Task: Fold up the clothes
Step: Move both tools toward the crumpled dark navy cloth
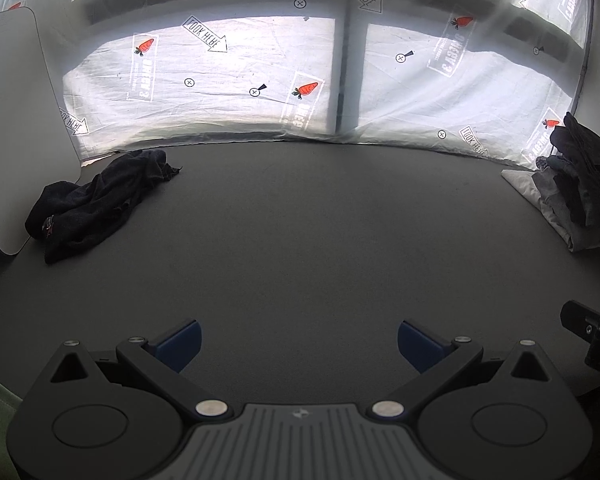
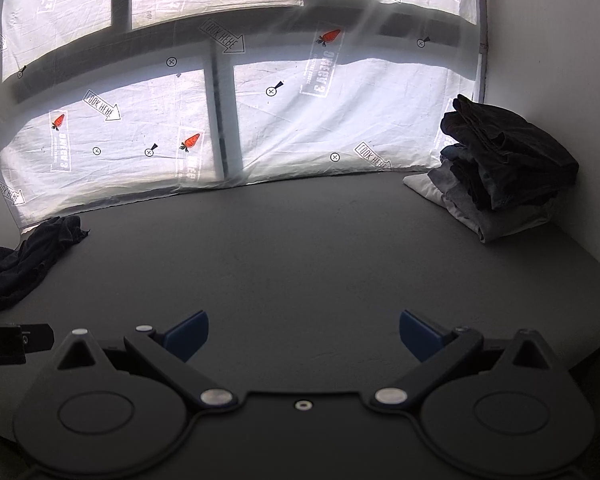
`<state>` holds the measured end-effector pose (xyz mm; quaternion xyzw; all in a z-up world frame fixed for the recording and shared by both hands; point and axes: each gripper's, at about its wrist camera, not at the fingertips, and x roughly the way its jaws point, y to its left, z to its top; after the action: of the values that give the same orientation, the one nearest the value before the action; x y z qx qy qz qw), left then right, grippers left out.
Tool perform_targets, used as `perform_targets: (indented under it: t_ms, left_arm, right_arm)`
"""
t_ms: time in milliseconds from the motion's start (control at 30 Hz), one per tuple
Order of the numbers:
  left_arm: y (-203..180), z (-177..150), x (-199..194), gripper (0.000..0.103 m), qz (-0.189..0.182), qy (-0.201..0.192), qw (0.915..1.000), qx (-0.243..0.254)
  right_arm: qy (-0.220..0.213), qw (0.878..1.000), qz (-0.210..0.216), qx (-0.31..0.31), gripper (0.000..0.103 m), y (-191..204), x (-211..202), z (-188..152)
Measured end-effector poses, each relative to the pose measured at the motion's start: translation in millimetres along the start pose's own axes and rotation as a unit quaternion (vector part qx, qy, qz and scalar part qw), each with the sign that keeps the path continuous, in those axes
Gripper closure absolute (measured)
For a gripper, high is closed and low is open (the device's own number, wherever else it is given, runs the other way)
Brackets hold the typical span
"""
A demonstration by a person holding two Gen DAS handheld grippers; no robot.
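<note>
We look across a dark grey tabletop toward a backlit white sheet printed with orange carrots, "LOOK HERE" arrows and small crosshair marks. Dark window bars show through it. A white board stands at our left; a plain white wall closes the right.

Backlit window sheet glares; table dim; fisheye edges warped

The white backdrop sheet carries repeated "LOOK HERE" arrows, carrot logos and mirrored, only partly legible lettering. The black device at the left edge reads "ot.AI".
</note>
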<state>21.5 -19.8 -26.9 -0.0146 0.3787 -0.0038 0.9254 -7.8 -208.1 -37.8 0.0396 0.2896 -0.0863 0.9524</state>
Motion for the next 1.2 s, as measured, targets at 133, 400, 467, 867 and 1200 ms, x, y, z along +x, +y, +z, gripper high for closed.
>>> perform_targets:
  t_ms: [133, 400, 467, 867, 1200]
  left_arm:
    - [-5, 12, 23, 0.0, 0.01, 0.021, 0.9994, -0.025]
    - [18, 55, 40, 0.0, 0.08, 0.03, 0.9917, -0.095]
    - [30, 61, 47, 0.0, 0.094, 0.037, 0.9877, -0.12]
    - [114, 65, 82, 0.001, 0.14, 0.073, 0.9564, -0.246]
    - [193, 124, 176, 0.034, 0.139, 0.067, 0.973, -0.172]
  right_arm:
    - [0.02, 0.999, -0.017, -0.033, 0.0, -4, 31, 6]
    - [0.05, 0.996, 0.013, -0.069, 0.0, 12, 104, 42]
    - [0.06, 0.995, 0.033, -0.07, 0.0, 18, 120, 48]
    - [0.143, 0.976, 0.14, -0.089, 0.016, 85, 200, 64]
    - [0.18, 0.966, 0.152, -0.104, 0.038, 182, 254, 79]
